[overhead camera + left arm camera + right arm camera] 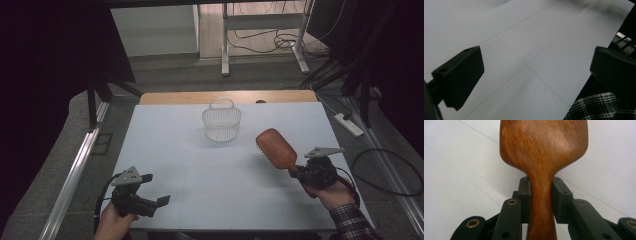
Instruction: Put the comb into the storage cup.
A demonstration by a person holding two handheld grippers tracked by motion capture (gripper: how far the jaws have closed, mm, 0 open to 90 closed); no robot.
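Observation:
A wooden hairbrush (275, 148) with a wide paddle head is held up at the table's right side, its bristles facing left and down. My right gripper (299, 174) is shut on the hairbrush handle (541, 202), with both pads pressing its narrow neck. A clear mesh basket (221, 120) with a loop handle stands at the middle back of the white table top (165, 145). At the front left, my left gripper (156, 190) stands open with nothing between its fingers (461, 77), pointing right across the table.
A wooden strip (200, 97) runs along the table's far edge. A power strip (349, 124) and cables lie on the floor at the right. A metal rail (75, 170) runs along the left. A plaid sleeve (596, 107) shows past the table's near edge.

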